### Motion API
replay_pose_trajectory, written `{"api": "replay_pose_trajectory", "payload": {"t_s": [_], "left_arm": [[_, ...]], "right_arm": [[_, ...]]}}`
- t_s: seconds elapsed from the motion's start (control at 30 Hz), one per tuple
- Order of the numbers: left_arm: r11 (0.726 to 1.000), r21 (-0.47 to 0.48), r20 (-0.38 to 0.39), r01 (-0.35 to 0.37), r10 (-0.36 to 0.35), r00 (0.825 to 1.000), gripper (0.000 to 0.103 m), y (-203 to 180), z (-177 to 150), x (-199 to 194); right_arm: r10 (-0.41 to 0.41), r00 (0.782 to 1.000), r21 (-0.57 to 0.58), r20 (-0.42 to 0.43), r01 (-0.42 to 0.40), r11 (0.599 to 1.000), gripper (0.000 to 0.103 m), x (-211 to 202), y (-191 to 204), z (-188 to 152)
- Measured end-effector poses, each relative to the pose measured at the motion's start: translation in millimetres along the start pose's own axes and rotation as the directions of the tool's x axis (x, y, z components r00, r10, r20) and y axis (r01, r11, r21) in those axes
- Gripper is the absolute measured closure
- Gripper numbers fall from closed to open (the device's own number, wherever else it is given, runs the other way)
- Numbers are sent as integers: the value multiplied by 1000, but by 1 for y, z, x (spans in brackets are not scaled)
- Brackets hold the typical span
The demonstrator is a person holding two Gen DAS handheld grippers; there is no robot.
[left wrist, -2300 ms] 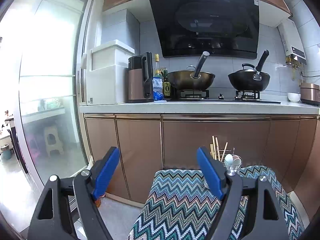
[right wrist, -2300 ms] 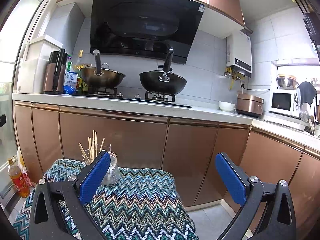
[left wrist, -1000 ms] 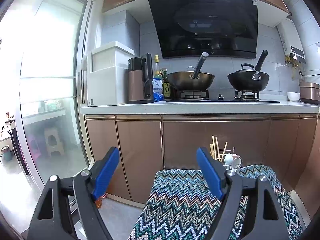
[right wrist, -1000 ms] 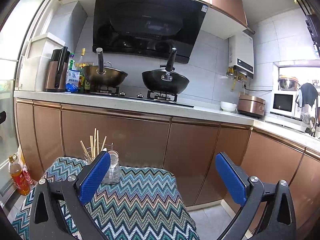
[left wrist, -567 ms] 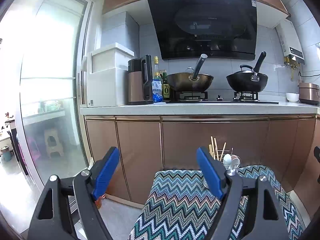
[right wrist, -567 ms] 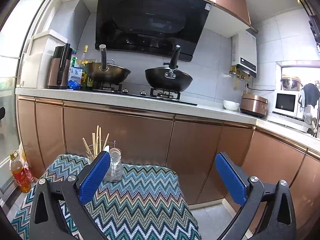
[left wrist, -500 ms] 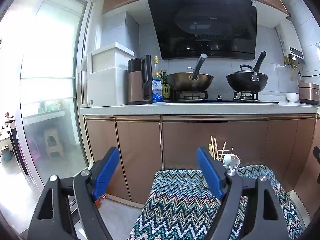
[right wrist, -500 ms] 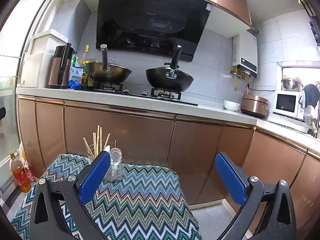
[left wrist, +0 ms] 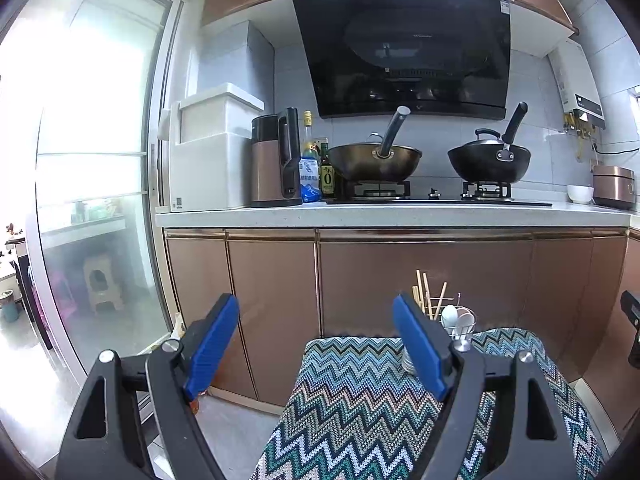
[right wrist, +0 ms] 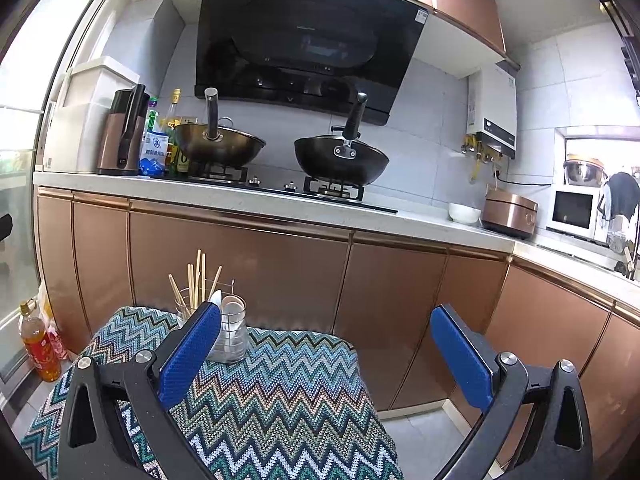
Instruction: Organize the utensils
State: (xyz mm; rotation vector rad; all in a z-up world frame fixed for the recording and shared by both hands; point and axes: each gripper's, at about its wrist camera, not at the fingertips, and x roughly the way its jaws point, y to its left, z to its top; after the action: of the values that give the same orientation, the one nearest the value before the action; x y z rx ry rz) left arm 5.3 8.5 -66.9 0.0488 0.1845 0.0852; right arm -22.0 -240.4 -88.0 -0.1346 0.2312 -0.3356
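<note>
With both grippers spread empty, I'd pinch those light, stiff chopsticks (right wrist: 197,280) mid-shaft at 10 o'clock

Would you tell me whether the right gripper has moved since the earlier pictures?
Yes: the right gripper has dropped slightly, since the black wok on the stove sits higher in its view.

the zigzag cloth (right wrist: 280,392) was teal, white and brown; cabinet doors (right wrist: 240,264) were copper; gripper pads (right wrist: 188,356) blue; the range hood (left wrist: 404,52) glossy black.
</note>
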Motion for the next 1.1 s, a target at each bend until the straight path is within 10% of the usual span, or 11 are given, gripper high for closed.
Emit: {"api": "replay_pose_trajectory", "payload": {"t_s": [1.1], "left_arm": [[1000,-3,-14,13,-13,1000,24,-3,-2,1]], "right_arm": [[-12,1000,5,-1,12,1000,0,0,-9,0]]}}
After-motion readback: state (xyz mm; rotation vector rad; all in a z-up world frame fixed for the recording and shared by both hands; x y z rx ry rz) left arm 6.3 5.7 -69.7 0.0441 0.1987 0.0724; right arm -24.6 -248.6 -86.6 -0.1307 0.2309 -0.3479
